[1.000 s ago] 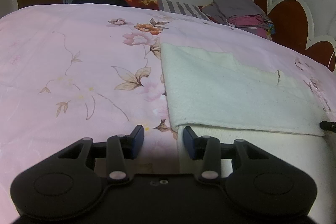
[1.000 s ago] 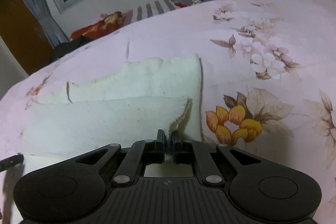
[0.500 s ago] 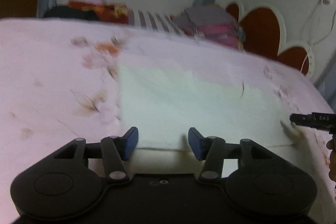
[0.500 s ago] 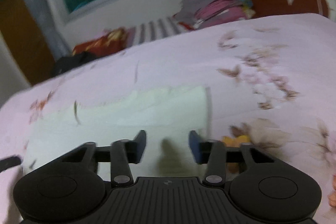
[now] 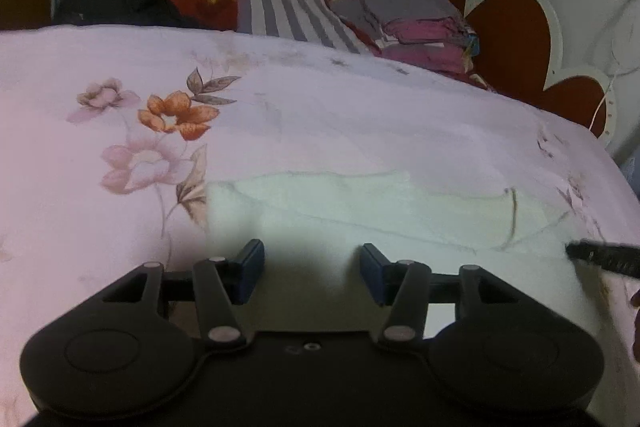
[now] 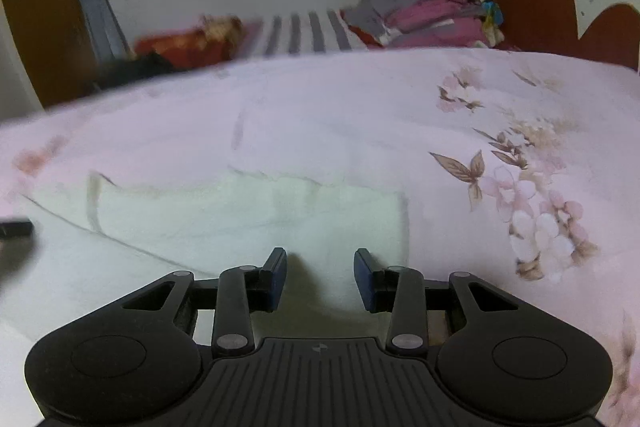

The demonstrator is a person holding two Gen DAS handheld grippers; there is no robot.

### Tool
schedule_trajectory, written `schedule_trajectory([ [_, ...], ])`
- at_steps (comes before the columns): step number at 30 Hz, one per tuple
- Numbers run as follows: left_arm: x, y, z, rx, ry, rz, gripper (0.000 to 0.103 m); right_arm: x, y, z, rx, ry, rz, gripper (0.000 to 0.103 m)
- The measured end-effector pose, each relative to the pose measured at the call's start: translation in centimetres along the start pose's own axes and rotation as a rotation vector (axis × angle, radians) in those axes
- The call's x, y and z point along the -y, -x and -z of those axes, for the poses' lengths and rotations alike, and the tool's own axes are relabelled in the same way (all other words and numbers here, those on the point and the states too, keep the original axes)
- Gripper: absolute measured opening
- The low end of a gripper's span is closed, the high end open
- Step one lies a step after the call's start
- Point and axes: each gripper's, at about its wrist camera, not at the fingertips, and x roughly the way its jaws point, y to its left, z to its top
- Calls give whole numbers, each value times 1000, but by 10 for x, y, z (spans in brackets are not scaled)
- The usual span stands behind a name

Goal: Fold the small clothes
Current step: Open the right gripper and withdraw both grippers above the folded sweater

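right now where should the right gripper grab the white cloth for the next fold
Probably the near right corner of the white cloth, coming in low from its right edge. The cloth lies flat on the floral bedspread, so only its edges offer a lip. The right gripper stands open close to that edge, and the left gripper, also open, can take the opposite corner.

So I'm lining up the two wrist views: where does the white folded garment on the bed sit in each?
Left wrist: the white garment lies lower centre to right, just ahead of the open left tool.
Right wrist: it lies lower left to centre, ahead of the open right tool.
Shared landmark: the stack of folded clothes by the headboard.
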Motion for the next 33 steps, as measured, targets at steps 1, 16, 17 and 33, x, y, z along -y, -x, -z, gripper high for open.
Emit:
schedule_trajectory([
  [1,-4,-1,-4,1,23,7,51,3,-6,0,-17,12,29,38],
  [16,102,1,47,15,-225,26,54,-89,0,19,-8,121,-217,38],
  [17,92,5,50,25,-214,25,54,-82,4,19,-5,123,-195,38],
  [33,87,60,88,103,-224,-37,54,-59,66,53,69,98,-137,38],
])
